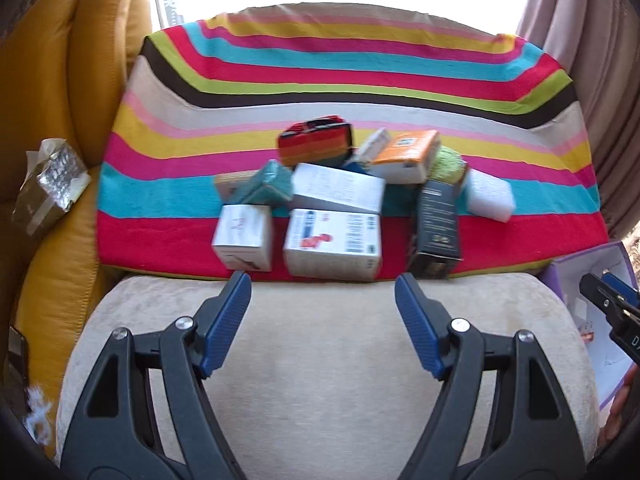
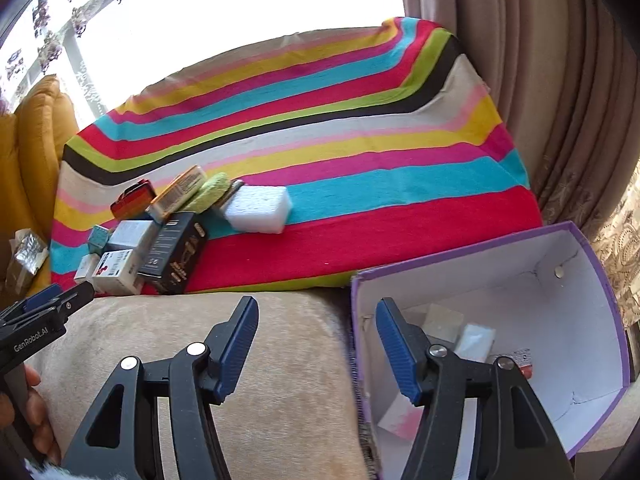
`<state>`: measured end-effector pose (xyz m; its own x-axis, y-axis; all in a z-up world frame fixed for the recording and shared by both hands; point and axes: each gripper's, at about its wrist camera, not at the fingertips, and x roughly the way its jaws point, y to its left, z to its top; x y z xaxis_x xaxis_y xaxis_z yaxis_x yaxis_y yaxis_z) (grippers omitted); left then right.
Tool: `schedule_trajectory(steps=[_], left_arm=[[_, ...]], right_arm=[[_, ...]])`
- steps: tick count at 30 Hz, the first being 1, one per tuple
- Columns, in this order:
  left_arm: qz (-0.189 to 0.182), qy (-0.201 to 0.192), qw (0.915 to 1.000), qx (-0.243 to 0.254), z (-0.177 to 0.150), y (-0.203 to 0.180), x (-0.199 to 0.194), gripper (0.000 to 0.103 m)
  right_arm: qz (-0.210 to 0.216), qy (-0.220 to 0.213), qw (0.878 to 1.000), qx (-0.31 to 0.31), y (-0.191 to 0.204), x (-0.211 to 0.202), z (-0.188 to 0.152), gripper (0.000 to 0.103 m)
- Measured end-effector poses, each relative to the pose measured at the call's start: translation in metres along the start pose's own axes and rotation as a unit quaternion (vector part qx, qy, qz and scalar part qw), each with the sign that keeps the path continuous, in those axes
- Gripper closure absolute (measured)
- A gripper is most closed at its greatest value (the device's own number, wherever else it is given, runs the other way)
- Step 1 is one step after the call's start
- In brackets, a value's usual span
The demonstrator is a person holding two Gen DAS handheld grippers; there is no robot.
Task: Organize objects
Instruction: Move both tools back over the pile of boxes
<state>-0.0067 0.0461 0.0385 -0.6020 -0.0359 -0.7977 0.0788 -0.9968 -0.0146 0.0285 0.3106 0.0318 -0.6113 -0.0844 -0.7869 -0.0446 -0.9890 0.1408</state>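
Left gripper: jaws parted about halfway, nothing between them; ribbed blue pads on black plastic arms, hanging over the beige cushion edge just short of the pile.
Right gripper: same build, also parted and holding nothing; its right finger sits over the near wall of the purple box, its left over the cushion.
Beige cushion: soft, short-pile fabric with a rounded edge, so no firm support for a press-down grasp.
Purple box: open-topped cardboard with a white inside and thin walls, beside the cushion; a few small packets already lie in it. Probably the drop target.
Pile: small cartons heaped on the striped blanket, touching and overlapping.
White carton: nearest, rigid card, flat faces, square edges.
Small white carton: just left of it.
Black carton: glossy, leaning, just right.
White foam block: at the pile's right edge, looks squashy.
Striped blanket: knitted, soft, draped over the seat.
Risk 1: pulling a front carton may topple the ones leaning on it.
Risk 2: the glossy black carton could slip from the pads.
Risk 3: a hard squeeze dents thin card.
Risk 4: the right finger could clip the box wall and tip it.
Risk 5: the two grippers are close together and could collide.
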Motion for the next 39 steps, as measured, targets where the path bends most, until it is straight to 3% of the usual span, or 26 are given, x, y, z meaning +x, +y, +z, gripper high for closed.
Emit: schedule_trajectory(steps=[7, 19, 31, 39], left_arm=[[0.023, 0.008, 0.999, -0.037, 0.0, 0.048, 0.008, 0.026], [0.019, 0.027, 0.9983, -0.048, 0.003, 0.065, 0.021, 0.026], [-0.019, 0.047, 0.9946, -0.09, 0.012, 0.099, 0.038, 0.026], [-0.043, 0.051, 0.9961, -0.059, 0.026, 0.086, 0.046, 0.026]], right_arm=[[0.003, 0.009, 0.999, -0.035, 0.042, 0.013, 0.012, 0.037], [-0.003, 0.024, 0.998, -0.053, 0.069, 0.033, 0.025, 0.033], [-0.01, 0.035, 0.999, -0.039, 0.073, 0.057, 0.038, 0.026], [-0.009, 0.05, 0.998, -0.021, 0.068, 0.076, 0.047, 0.025]])
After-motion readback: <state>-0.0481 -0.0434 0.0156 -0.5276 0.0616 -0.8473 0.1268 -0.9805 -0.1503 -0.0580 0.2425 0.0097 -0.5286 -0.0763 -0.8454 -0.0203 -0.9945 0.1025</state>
